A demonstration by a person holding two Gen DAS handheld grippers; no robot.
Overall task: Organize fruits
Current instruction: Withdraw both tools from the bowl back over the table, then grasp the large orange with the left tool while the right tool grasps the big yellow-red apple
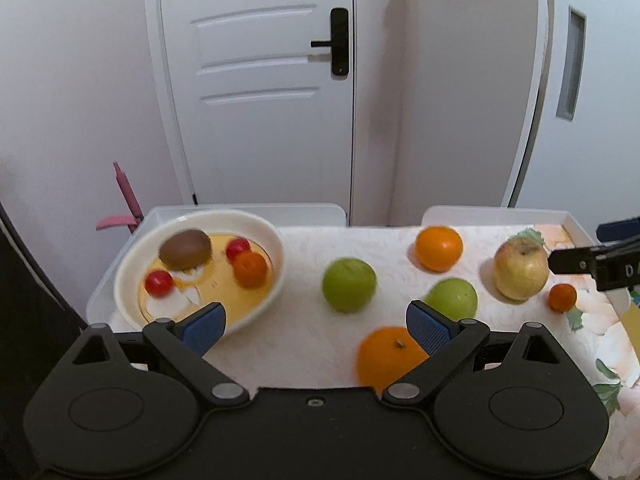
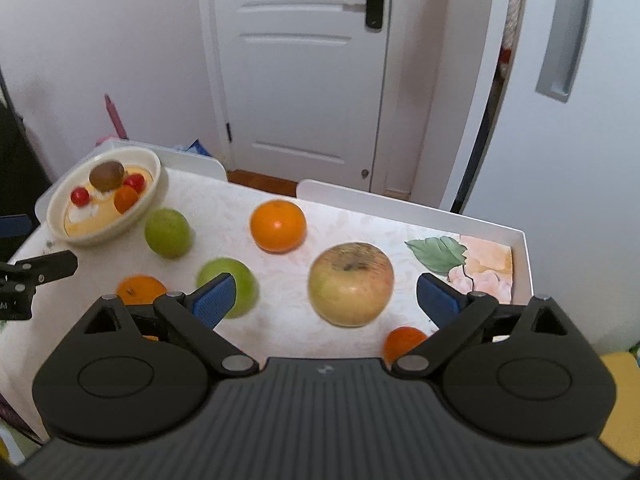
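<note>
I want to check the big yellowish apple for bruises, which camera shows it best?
The right wrist view: the yellowish apple sits large and central between the open fingers, its brown-speckled top visible. The left wrist view shows it smaller, far right, from the side.

This is a room in a home. A white panelled door [image 1: 256, 80] with a black lever handle and lock [image 1: 339, 42] stands in plain pale walls, with a strip of wooden floor [image 2: 260, 182] at its foot. In front of it, a worktop under a flower-printed cloth [image 2: 472, 264] carries loose fruit, with a cream bowl [image 1: 276, 240] at its far left corner.
</note>
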